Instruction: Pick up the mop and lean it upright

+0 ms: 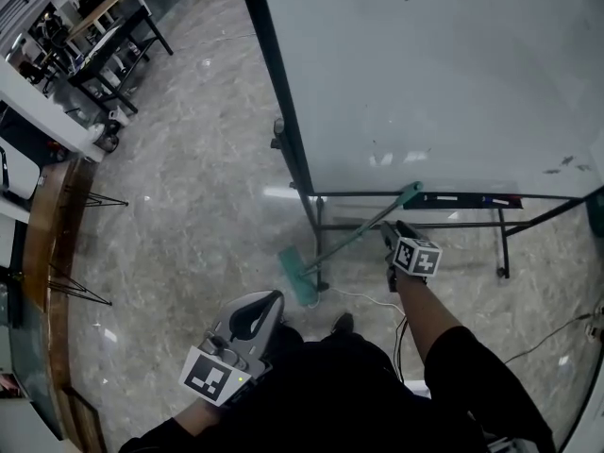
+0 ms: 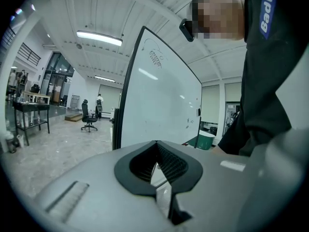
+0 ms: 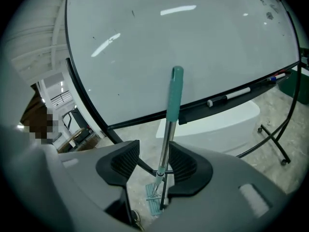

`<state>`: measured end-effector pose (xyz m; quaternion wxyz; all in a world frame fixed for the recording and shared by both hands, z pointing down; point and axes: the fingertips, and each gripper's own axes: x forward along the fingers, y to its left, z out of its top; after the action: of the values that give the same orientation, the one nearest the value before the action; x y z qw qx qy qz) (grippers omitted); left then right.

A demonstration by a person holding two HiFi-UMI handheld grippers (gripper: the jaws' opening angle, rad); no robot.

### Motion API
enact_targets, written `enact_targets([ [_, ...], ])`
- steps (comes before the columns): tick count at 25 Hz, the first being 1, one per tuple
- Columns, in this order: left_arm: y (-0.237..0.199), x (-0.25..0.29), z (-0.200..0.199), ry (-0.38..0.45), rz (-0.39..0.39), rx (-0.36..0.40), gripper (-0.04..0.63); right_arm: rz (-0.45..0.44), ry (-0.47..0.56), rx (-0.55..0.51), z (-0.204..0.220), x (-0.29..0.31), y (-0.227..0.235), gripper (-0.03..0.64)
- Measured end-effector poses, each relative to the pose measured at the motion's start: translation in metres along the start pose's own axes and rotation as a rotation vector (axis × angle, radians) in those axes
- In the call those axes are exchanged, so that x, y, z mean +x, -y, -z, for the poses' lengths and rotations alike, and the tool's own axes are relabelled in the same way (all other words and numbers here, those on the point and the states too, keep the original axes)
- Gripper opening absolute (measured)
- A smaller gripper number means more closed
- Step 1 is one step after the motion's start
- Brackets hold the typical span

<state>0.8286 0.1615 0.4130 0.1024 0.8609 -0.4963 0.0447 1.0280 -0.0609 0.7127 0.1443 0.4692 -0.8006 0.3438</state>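
The mop, steel-shafted with teal grip and teal head, leans from the floor up to the whiteboard tray. Its head is half hidden from us behind the jaws of the right gripper, which are open around the shaft. We cannot tell whether a pad touches it. Near left, the left gripper is closed and empty.

"Badli…" — on blue strap
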Motion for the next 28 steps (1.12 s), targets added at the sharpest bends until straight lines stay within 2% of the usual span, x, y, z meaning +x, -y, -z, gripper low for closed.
enact_targets([
  [15, -0.039, -0.037, 0.006, -0.043, -0.113, -0.001, 0.017, 0.119, -0.035, 0.073, -0.012, 0.063, 0.038, 0.221],
  [18, -0.045, -0.044, 0.008, -0.048, -0.129, -0.005, 0.017, 0.128, -0.029, 0.084, -0.012, 0.068, 0.041, 0.201],
  [22, -0.051, -0.051, 0.008, -0.05, -0.141, -0.008, 0.017, 0.12, -0.022, 0.073, -0.015, 0.069, 0.037, 0.11],
  [28, -0.054, -0.054, 0.006, -0.032, -0.138, -0.009, 0.017, 0.081, -0.007, 0.063, -0.007, 0.058, 0.016, 0.107],
])
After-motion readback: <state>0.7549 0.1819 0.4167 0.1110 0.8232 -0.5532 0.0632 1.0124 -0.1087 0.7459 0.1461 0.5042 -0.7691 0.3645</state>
